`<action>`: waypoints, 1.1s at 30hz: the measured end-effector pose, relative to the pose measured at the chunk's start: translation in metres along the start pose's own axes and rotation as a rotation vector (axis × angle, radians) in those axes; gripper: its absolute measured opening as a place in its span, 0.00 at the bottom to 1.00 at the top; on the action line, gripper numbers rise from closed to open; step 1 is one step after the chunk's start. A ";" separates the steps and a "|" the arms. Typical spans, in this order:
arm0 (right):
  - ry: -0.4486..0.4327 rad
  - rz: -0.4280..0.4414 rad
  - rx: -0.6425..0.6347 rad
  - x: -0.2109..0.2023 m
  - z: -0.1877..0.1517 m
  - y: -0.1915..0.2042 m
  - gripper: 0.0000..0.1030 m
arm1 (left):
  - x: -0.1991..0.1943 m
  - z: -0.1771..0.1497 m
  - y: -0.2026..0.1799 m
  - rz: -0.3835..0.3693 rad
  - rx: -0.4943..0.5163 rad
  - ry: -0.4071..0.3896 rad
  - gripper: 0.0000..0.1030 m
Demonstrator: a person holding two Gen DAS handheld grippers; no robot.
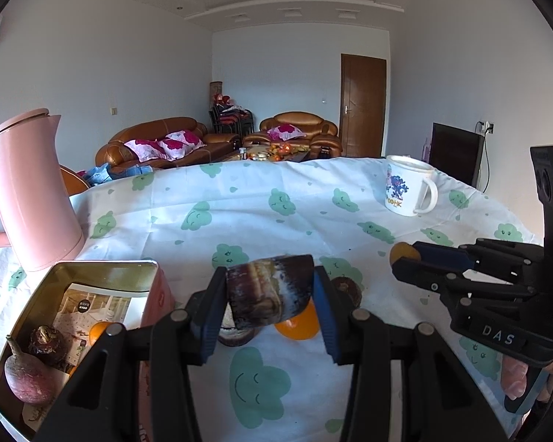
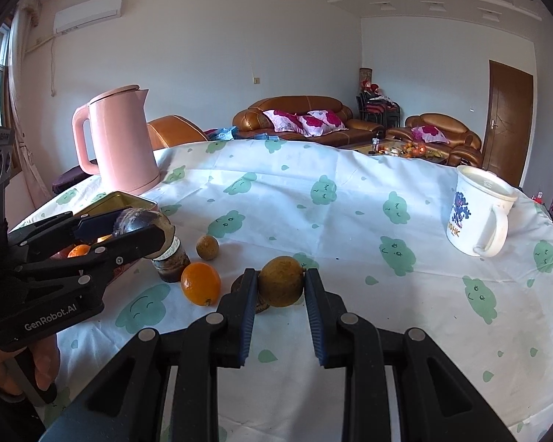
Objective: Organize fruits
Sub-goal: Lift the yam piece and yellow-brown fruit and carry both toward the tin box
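The left gripper (image 1: 271, 291) squeezes a dark brown, stubby chunk (image 1: 271, 289) with pale streaks, held up in the air just beside the open tin box (image 1: 103, 269) at the table's (image 2: 350, 199) left edge. The right gripper (image 2: 281, 287) pinches a round, dull brown-green fruit (image 2: 281, 286) near the table's front edge. A shiny orange (image 2: 200, 283) lies on the cloth just left of that fruit.

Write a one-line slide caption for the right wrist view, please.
Right gripper grips a brownish-orange fruit above the cloud-print tablecloth.
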State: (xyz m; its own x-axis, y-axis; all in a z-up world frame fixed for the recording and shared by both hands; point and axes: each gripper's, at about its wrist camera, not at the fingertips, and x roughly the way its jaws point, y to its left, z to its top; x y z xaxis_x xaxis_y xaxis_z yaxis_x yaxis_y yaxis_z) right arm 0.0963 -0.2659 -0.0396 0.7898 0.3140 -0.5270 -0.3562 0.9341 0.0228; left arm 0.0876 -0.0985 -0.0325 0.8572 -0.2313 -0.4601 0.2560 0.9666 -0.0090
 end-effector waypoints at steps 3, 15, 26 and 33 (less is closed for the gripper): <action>-0.018 0.000 -0.003 -0.004 0.000 0.001 0.27 | -0.002 0.000 -0.001 0.004 0.005 -0.010 0.45; -0.078 -0.006 -0.021 -0.014 -0.002 0.005 0.27 | -0.011 -0.001 -0.003 0.022 0.015 -0.056 0.45; -0.132 -0.019 -0.027 -0.025 -0.004 0.005 0.27 | -0.016 -0.002 -0.004 0.033 0.018 -0.084 0.45; -0.164 -0.031 -0.033 -0.033 -0.004 0.007 0.27 | -0.021 -0.003 -0.005 0.041 0.021 -0.105 0.45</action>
State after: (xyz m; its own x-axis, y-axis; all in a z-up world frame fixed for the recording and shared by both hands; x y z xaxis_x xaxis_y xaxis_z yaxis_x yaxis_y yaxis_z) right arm 0.0661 -0.2707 -0.0259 0.8705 0.3110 -0.3815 -0.3444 0.9386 -0.0205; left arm 0.0670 -0.0979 -0.0256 0.9091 -0.2025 -0.3640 0.2278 0.9733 0.0275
